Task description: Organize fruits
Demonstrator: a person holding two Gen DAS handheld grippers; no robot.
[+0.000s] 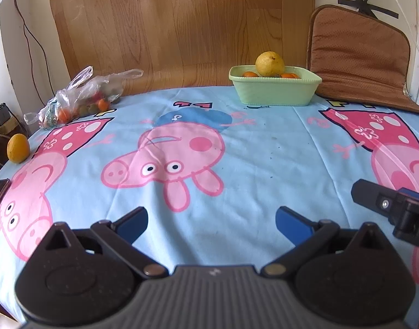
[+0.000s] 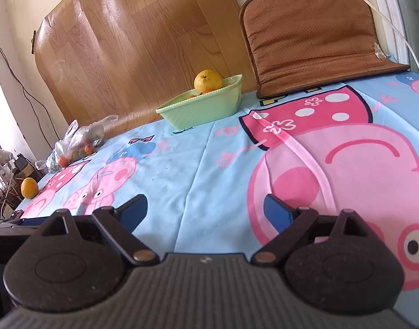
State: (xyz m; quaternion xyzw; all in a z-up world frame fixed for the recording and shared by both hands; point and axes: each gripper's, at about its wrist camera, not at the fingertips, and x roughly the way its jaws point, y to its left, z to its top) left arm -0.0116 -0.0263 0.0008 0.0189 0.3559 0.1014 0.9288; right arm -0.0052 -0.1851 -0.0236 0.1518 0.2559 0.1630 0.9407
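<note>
Bright, soft daylight throughout — glare streaking the wood-grain panel (image 2: 143, 41) far ahead of the tongs. Strong fisheye bending at the edges, dark vignette in corners; sharp focus, faint shadows.

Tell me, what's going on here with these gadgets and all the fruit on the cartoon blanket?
A person is sorting fruit with two handheld grippers. Right now the left gripper and right gripper are both open and empty, low over the blanket. The green basket at the back already holds a big yellow citrus and some small oranges. A loose lemon and a plastic bag of fruit wait on the left.
</note>
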